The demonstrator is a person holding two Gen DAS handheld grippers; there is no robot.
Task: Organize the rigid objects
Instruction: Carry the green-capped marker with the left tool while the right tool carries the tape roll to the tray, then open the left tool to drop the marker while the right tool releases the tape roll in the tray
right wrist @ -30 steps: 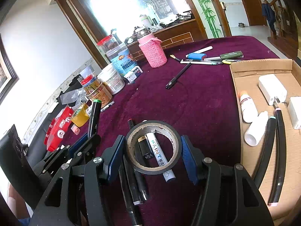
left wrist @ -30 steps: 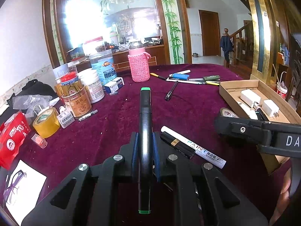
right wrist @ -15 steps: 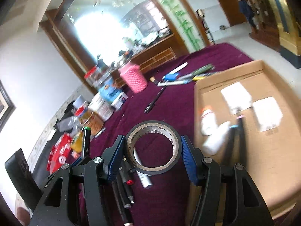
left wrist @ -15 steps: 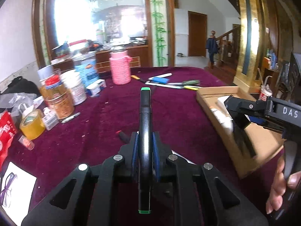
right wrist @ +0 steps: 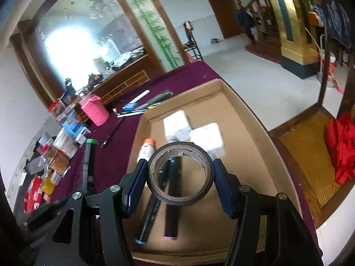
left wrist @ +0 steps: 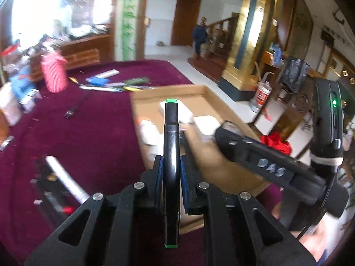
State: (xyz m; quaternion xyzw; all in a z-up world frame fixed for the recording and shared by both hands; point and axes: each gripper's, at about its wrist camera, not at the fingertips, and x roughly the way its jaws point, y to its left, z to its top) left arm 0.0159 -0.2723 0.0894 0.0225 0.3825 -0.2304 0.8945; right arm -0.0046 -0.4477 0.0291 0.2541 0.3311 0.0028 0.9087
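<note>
My left gripper (left wrist: 170, 166) is shut on a black marker with green ends (left wrist: 171, 146), held above the near left corner of the cardboard tray (left wrist: 199, 89). My right gripper (right wrist: 179, 173) is shut on a black tape roll (right wrist: 199, 190) and holds it above the tray (right wrist: 248, 133). The tray holds two white blocks (right wrist: 205, 136), a white bottle with an orange cap (right wrist: 145, 149) and two black markers (right wrist: 170, 210). The right gripper's body also shows in the left wrist view (left wrist: 261, 164). The green-ended marker shows in the right wrist view (right wrist: 88, 164).
The table has a maroon cloth (left wrist: 88, 133). A pink knitted cup (right wrist: 94, 109), jars and boxes (right wrist: 66, 141) stand at its left. Loose pens (right wrist: 144, 106) lie beyond the tray and a white paint marker (left wrist: 64, 179) lies near left. The floor drops off right of the tray.
Both grippers have swung to the right, from above the loose pens to above the cardboard tray. Each keeps its hold, the left on the marker, the right on the tape roll.
</note>
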